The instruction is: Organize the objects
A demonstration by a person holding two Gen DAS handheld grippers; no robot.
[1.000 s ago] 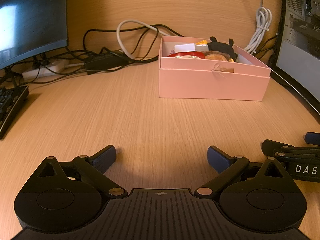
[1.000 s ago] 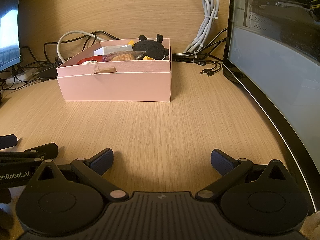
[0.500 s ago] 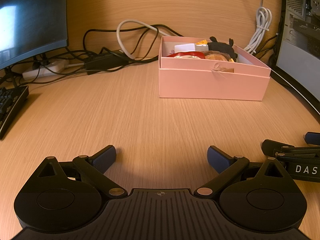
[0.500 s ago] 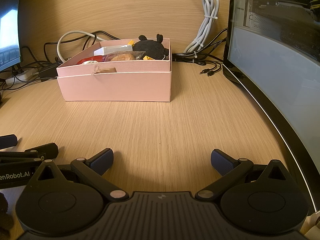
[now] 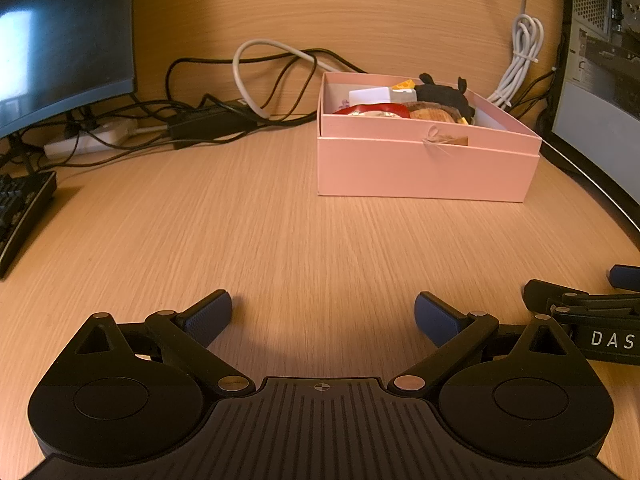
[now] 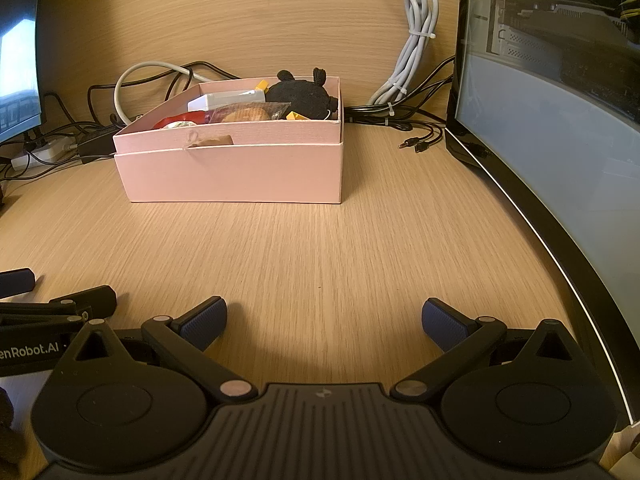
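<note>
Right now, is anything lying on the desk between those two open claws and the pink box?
Nothing visible. Bare wooden desk stretches from the left gripper and right gripper to the pink box; cables lie behind and beside it.

The desk (image 6: 320, 248) is showing a pale wood-grain surface with a matt, finely lined finish, and the panel (image 6: 240, 12) behind it is carrying the same grain. The pink box (image 6: 240, 172) is looking like smooth matt card or paper, holding a black toy (image 6: 302, 94) of fuzzy cloth and a packet (image 6: 248, 112) in glossy clear film. The left gripper (image 5: 323, 312) and right gripper (image 6: 323, 316) are showing matt black plastic with ribbed housings, small shiny metal pins, and dark blue pads (image 6: 204, 320) with a fine rough texture, while the monitor (image 6: 560, 120) is presenting a glossy, reflective face.
</note>
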